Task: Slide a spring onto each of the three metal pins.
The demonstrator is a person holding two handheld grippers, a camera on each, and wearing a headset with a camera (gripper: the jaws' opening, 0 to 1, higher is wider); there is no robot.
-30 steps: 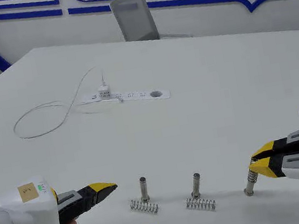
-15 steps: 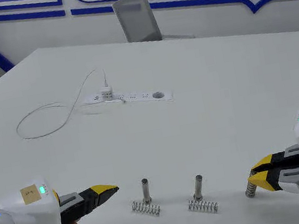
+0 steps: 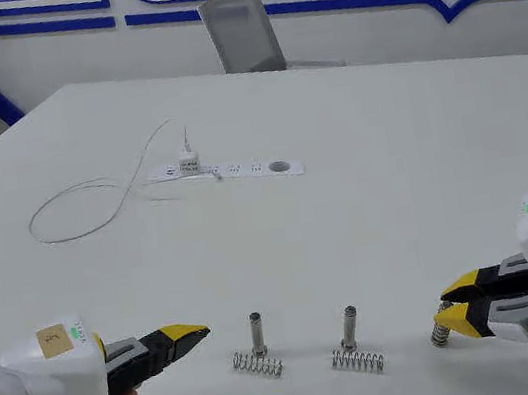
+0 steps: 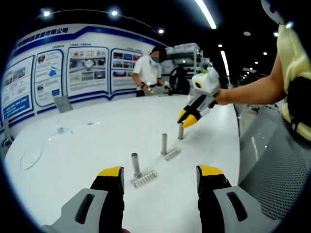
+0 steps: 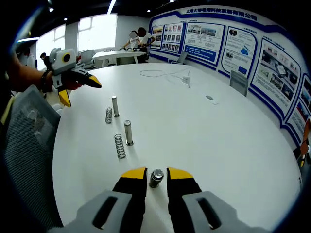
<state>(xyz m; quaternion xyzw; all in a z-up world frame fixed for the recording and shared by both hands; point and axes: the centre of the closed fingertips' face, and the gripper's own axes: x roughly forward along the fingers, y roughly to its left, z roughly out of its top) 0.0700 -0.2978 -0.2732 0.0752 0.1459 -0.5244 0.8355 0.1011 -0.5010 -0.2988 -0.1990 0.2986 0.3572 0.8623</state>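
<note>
- Bright, even light; ceiling lamps (image 4: 206, 13) glare at the left gripper view's top.
- White table (image 3: 389, 156) shows faint shadows.
- Gripper views bow at edges.

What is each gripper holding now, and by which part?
Left gripper is open and holds nothing. Right gripper: its jaws flank the top of the nearest pin, but whether they clamp it cannot be told.

White table (image 3: 394, 186); power strip (image 3: 239, 170) with plugged charger (image 3: 188, 162), looped cable (image 3: 80, 187); grey chair (image 3: 242, 34) behind
</note>
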